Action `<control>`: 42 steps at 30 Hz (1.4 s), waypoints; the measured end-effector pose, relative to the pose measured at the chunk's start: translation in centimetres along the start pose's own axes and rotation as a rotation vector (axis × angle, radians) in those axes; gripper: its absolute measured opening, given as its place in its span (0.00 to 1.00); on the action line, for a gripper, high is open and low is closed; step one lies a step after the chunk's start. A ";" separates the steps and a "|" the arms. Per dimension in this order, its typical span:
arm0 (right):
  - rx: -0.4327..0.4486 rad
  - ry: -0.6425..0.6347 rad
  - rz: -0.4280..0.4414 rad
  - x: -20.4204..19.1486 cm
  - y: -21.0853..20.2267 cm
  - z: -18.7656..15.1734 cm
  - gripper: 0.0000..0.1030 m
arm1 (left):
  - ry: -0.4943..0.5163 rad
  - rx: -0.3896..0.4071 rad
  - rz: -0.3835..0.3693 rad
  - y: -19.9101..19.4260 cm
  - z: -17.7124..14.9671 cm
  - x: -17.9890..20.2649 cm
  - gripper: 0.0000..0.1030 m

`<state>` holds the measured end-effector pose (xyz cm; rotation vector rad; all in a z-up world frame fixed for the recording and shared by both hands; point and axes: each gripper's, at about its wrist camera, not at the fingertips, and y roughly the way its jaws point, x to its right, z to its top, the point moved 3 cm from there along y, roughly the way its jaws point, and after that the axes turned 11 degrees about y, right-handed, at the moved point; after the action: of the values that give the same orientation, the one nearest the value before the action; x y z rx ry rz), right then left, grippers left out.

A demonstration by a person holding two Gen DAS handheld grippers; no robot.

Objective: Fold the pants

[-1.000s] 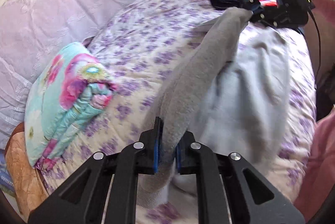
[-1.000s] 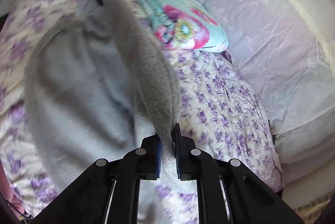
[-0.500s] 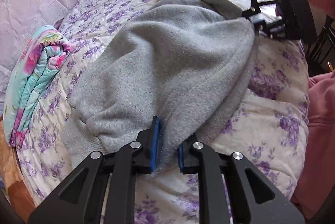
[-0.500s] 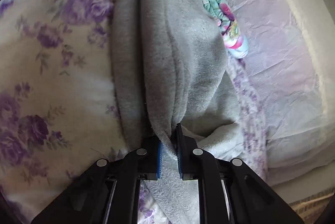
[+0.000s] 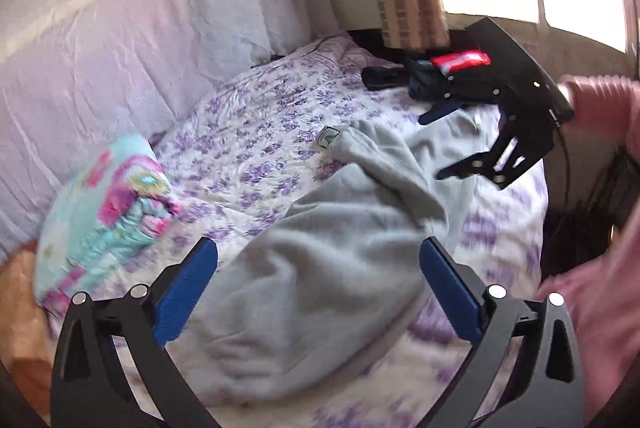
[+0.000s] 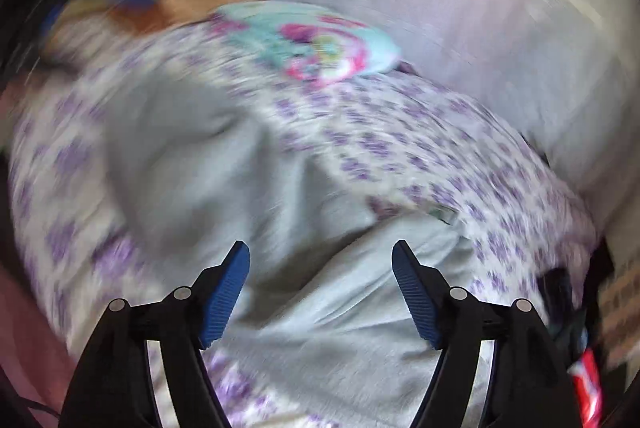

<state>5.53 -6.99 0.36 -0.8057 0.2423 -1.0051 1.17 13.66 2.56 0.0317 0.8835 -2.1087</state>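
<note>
The grey fleece pants (image 5: 332,268) lie folded in a loose heap on the purple-flowered bedspread (image 5: 256,132). In the left wrist view my left gripper (image 5: 318,284) hangs over the near end of the pants, its jaws opening wide, nothing pressed between the blue pads. My right gripper (image 5: 452,144) shows at the upper right above the far end, held by a hand in a pink sleeve (image 5: 600,104). In the blurred right wrist view the right gripper (image 6: 320,288) has its jaws opening above the pants (image 6: 248,188), gripping nothing.
A folded turquoise floral blanket (image 5: 104,212) lies at the left by a white padded wall (image 5: 120,28). Dark clothes and a red packet (image 5: 460,62) sit at the bed's far end under a window. Pink fabric (image 5: 596,328) borders the right.
Both grippers held the pants stretched between them, laid them down on the bed, then let go. Both now stand open and drawn back from the cloth.
</note>
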 end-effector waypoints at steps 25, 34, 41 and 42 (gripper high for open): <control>-0.640 0.488 -0.477 10.9 22.1 3.6 0.73 | -0.263 -0.379 -0.064 16.4 -6.2 3.7 0.96; -0.759 0.444 -0.458 8.8 23.4 1.5 0.68 | -0.262 -0.375 -0.074 16.3 -6.2 3.7 0.96; -0.663 0.682 -0.283 13.4 18.1 0.7 0.10 | -0.262 -0.373 -0.076 16.3 -6.2 3.7 0.96; -0.618 0.719 -0.253 14.0 16.8 0.9 0.09 | -0.263 -0.373 -0.076 16.3 -6.3 3.7 0.96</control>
<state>24.60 -13.35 -8.39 -1.0138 1.1315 -1.4667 8.55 8.25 -12.72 -0.4687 1.1118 -1.9277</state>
